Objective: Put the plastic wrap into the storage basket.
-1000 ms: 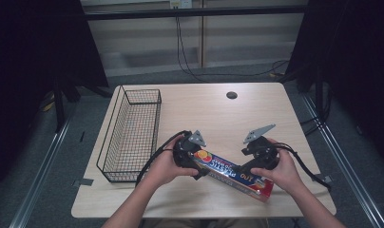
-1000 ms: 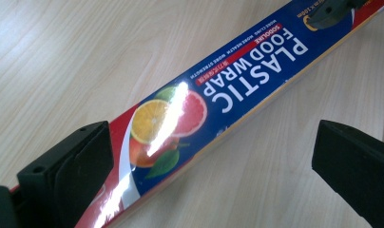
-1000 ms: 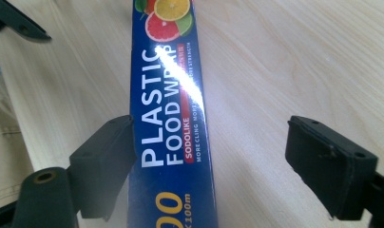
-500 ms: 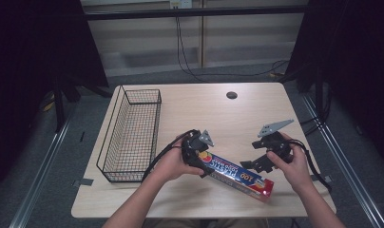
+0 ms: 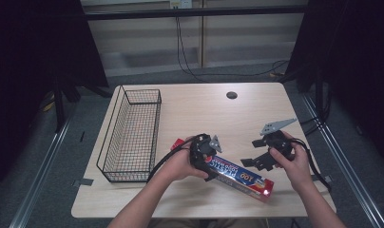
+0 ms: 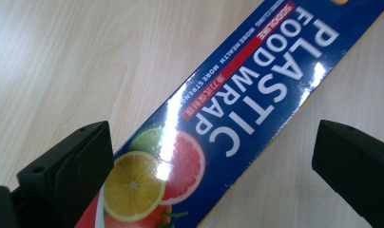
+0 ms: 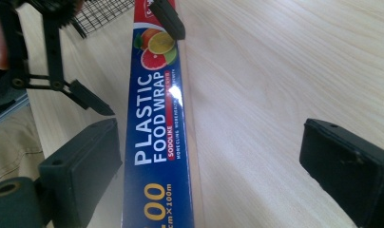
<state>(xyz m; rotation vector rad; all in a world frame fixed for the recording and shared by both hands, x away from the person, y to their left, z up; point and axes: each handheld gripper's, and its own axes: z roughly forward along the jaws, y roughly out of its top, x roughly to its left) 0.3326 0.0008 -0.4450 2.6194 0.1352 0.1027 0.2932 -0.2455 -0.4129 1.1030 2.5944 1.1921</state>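
A long blue box of plastic food wrap (image 5: 237,176) with citrus pictures lies flat on the wooden table (image 5: 204,114), slanting toward the front right. My left gripper (image 5: 210,164) hangs over its left part. In the left gripper view this gripper (image 6: 211,156) is open, its jaws straddling the box (image 6: 237,104) without touching it. My right gripper (image 5: 253,153) is open just right of the box's middle. In the right gripper view the box (image 7: 157,142) runs up beside the left jaw of the right gripper (image 7: 214,166), and the left gripper (image 7: 133,61) straddles its far end.
A black wire basket (image 5: 133,133) stands on the table's left side, close to the box's red end. A small dark hole (image 5: 231,95) sits near the far edge. Cables trail from both grippers toward the table's front and right edges.
My right gripper has drawn back to the right, off the box. My left gripper has shifted slightly right along the box. The box itself has stayed in place.
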